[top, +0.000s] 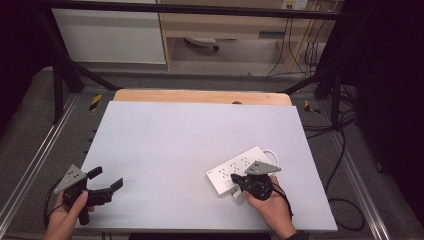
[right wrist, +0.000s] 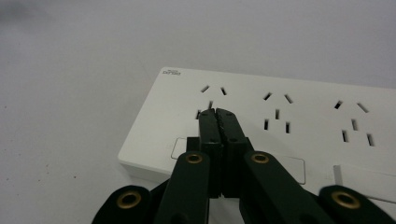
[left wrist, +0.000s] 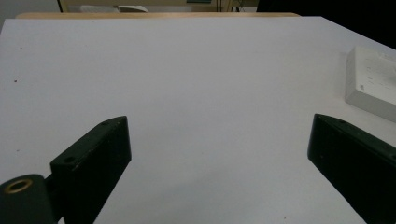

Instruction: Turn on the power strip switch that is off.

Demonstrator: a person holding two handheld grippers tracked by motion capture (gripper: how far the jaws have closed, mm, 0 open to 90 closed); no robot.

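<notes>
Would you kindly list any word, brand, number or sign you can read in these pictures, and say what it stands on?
Small grey brand mark at the near corner of the white power strip, beside the closed right gripper: too small and blurred to read.
Faint marks on the power strip's top in the left gripper view: unreadable.
No other text can be read.

White table (top: 165,150), wooden cabinet (top: 225,25) behind

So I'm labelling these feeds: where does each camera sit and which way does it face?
High view: above the near edge, looking down on the white table; both hands, left gripper, right gripper.
Left gripper view: between open jaws, across the table.
Right gripper view: closed jaws over the white plastic power strip.
All share the strip.
</notes>
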